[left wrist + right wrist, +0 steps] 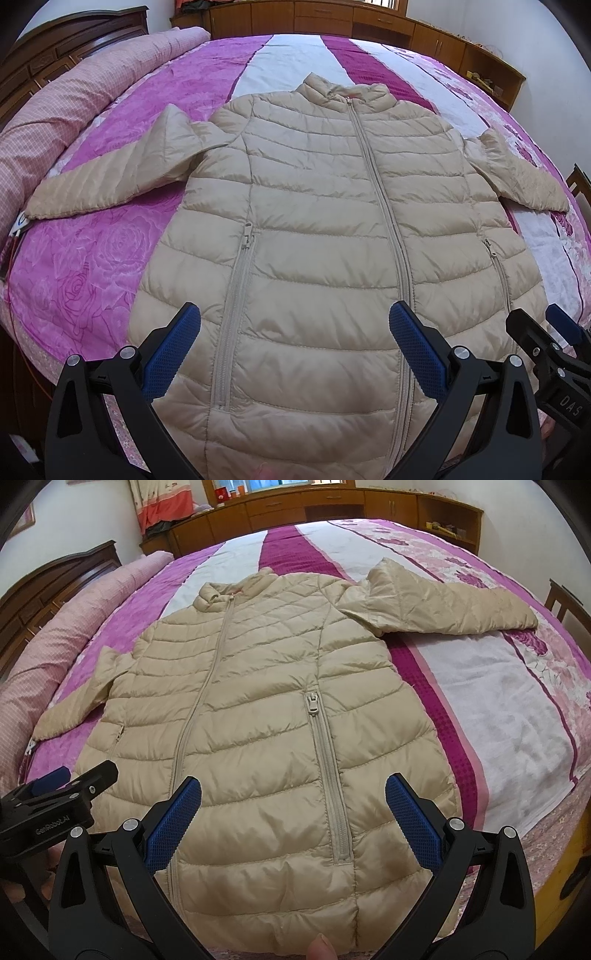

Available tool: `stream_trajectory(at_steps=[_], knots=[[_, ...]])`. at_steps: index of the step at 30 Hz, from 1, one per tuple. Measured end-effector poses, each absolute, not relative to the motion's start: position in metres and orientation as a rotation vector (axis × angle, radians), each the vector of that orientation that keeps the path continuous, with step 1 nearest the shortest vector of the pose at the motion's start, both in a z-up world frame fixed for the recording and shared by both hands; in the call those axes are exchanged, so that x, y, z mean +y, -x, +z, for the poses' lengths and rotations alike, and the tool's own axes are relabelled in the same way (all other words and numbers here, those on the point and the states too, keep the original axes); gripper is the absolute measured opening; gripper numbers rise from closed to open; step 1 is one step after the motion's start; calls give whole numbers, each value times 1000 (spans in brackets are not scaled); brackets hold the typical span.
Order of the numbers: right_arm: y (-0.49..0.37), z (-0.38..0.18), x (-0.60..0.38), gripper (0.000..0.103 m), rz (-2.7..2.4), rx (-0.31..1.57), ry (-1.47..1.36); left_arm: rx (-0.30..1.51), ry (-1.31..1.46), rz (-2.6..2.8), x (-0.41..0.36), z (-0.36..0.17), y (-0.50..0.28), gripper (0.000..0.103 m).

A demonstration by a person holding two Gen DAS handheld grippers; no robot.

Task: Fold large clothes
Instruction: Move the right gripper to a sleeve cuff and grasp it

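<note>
A beige quilted puffer jacket (317,229) (251,716) lies flat and zipped on the bed, collar at the far end, hem toward me. Its left sleeve (110,173) and right sleeve (443,605) spread out to the sides. My left gripper (295,332) hovers open above the hem, left of the main zip. My right gripper (293,808) hangs open over the hem near the right pocket zip (325,760). Nothing sits between either pair of blue pads. Each gripper shows at the edge of the other's view, the right gripper (546,339) and the left gripper (59,794).
A purple, pink and white floral bedspread (92,280) (498,709) covers the bed. A rolled pink quilt (85,96) lies along the left side by a dark headboard (66,40). Wooden cabinets (332,506) line the far wall. A fingertip (320,948) shows at the bottom edge.
</note>
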State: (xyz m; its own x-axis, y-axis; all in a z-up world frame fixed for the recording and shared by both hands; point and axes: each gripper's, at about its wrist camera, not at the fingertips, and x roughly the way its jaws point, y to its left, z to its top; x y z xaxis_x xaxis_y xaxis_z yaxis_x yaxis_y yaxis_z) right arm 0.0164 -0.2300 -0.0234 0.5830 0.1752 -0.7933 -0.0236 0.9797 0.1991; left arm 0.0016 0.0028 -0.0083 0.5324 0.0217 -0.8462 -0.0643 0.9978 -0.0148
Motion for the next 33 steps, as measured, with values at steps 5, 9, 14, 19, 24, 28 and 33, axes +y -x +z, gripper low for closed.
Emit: stream_trajectory(at_steps=[5,9,14,19,24,28,33], knots=[[-20,-26,-242,100,119,952,-205,1016,36,41,-1,-7,-7,98],[-28,-22,-267,100,117,947,-257,1018,21,16,-7,-2,-17,98],[-47,-7,-317,100,85,895,-304,1025,8,-8,-19,3,-35,98],[-77,3,-378,100,18,832,-333,1018,-19,-15,-32,8,-47,98],[-113,0,-440,100,-54,813,-379,1043,-18,-25,-43,3,-62,98],[-147,-6,-485,100,-116,816,-395,1073,-20,-31,-53,-6,-72,98],[-183,-19,-536,100,-169,796,-497,1101,-17,-35,-61,-18,-81,98]])
